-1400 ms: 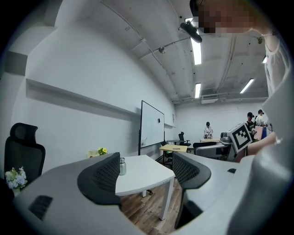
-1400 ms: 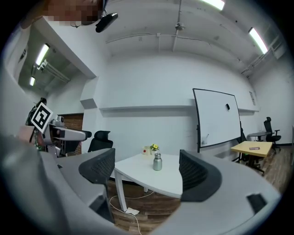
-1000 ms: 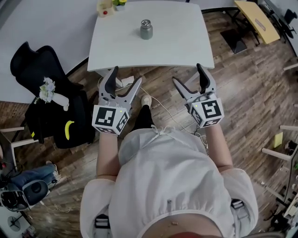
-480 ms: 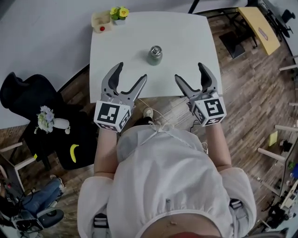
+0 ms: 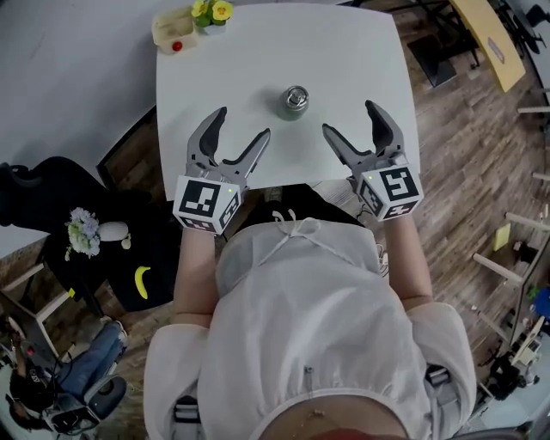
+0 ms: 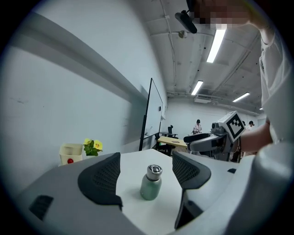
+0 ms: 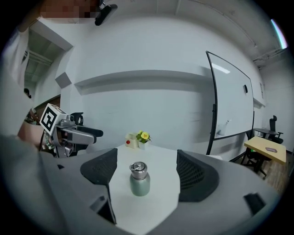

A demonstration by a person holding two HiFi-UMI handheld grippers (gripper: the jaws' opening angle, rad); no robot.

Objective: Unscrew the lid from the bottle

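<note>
While the bottle [image 5: 296, 103] stands upright near the middle of the white table [image 5: 249, 51] with its metal lid [image 6: 154, 170] on, both grippers hang over the table's near edge, one to each side of it and clear of it. The left gripper [image 5: 241, 123] is spread wide and holds nothing; its own view shows the bottle beyond the gap. The right gripper [image 5: 349, 117] is likewise released and empty. A small tub [image 5: 172, 33] and yellow flowers [image 5: 210, 11] sit at the far left corner.
</note>
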